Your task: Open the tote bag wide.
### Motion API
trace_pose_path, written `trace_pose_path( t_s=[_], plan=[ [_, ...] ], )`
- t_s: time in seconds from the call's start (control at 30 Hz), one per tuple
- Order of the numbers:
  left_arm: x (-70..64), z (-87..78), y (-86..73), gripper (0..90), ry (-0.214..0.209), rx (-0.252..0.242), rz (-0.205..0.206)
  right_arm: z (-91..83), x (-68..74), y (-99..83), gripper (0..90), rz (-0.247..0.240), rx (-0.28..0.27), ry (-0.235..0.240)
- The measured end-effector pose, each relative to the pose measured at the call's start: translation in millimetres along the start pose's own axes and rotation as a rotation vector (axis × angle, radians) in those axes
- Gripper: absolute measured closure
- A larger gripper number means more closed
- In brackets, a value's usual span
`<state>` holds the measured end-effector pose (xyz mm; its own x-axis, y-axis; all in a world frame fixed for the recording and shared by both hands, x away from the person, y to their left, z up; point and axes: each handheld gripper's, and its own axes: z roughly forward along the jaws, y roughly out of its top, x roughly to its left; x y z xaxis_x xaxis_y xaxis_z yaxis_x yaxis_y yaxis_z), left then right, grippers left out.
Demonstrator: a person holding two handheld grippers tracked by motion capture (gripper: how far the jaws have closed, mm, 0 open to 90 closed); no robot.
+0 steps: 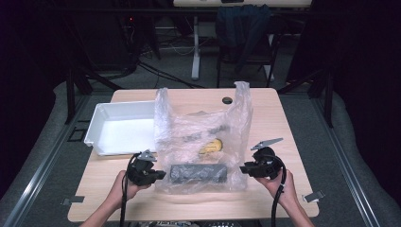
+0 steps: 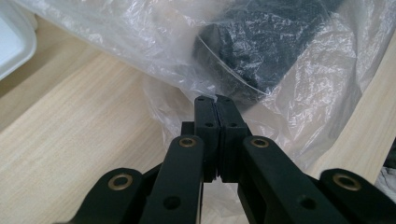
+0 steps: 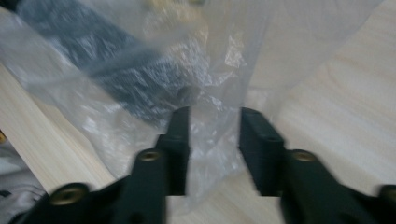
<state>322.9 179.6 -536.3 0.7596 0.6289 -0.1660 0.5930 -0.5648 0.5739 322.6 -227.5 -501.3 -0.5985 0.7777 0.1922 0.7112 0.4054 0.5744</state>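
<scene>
1. Your left gripper [image 1: 160, 175] sits at about 7 o'clock on the table [image 1: 279, 123], right against the lower left corner of the plastic bag [image 1: 203, 127]. In the left gripper view its jaws are pressed fully together with the tips [image 2: 217, 100] at the bag's film; whether any film is pinched between them cannot be told.
2. Your right gripper [image 1: 243, 169] is at about 5 o'clock, at the bag's lower right corner. In the right gripper view its jaws stand clearly apart, and crinkled film [image 3: 212, 135] lies in the gap between them without being clamped.
3. The bag stands loosely in the middle of the table, its two handles up toward 12 o'clock.
4. Inside it, a dark block [image 1: 197, 173] lies flat along the 6 o'clock edge, between your two grippers. A yellow item [image 1: 211, 146] lies just past it, toward the centre.
5. A white tray [image 1: 101, 123] rests at 10 o'clock, touching the bag's left side.
</scene>
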Motion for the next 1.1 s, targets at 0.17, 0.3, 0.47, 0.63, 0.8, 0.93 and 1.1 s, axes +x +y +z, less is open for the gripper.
trace_pose_path(
  t_s=[0.17, 0.3, 0.47, 0.63, 0.8, 0.93, 1.1],
  plan=[
    [0.2, 1.5, 1.0, 89.3, 0.003, 0.005, 0.002, -5.2, 1.6, 15.7, 45.7, -0.001, -0.083, -0.022],
    [3.0, 4.8, -0.9, 89.2, -0.001, 0.026, 0.000, 5.5, -1.9, 26.1, 64.5, 0.009, -0.070, -0.040],
    [2.7, 1.8, -2.0, 86.6, 0.008, 0.028, -0.005, 5.8, -0.9, 20.7, 89.9, 0.009, -0.048, -0.006],
    [6.2, -2.9, 0.7, 75.7, 0.009, 0.020, -0.025, 4.3, 3.3, 13.5, 90.0, -0.021, -0.020, 0.007],
    [13.3, -16.3, 4.2, 53.0, 0.013, -0.034, -0.087, 1.9, 5.2, 5.2, 90.0, -0.037, 0.004, 0.013],
    [24.3, -24.9, 13.9, 40.0, 0.020, -0.092, -0.148, -0.7, 4.1, -0.4, 90.0, -0.038, 0.016, 0.005],
    [39.4, -19.2, 33.0, 39.3, -0.019, -0.159, -0.233, 0.7, 3.0, -2.5, 90.0, -0.052, 0.031, 0.008]
  ],
)
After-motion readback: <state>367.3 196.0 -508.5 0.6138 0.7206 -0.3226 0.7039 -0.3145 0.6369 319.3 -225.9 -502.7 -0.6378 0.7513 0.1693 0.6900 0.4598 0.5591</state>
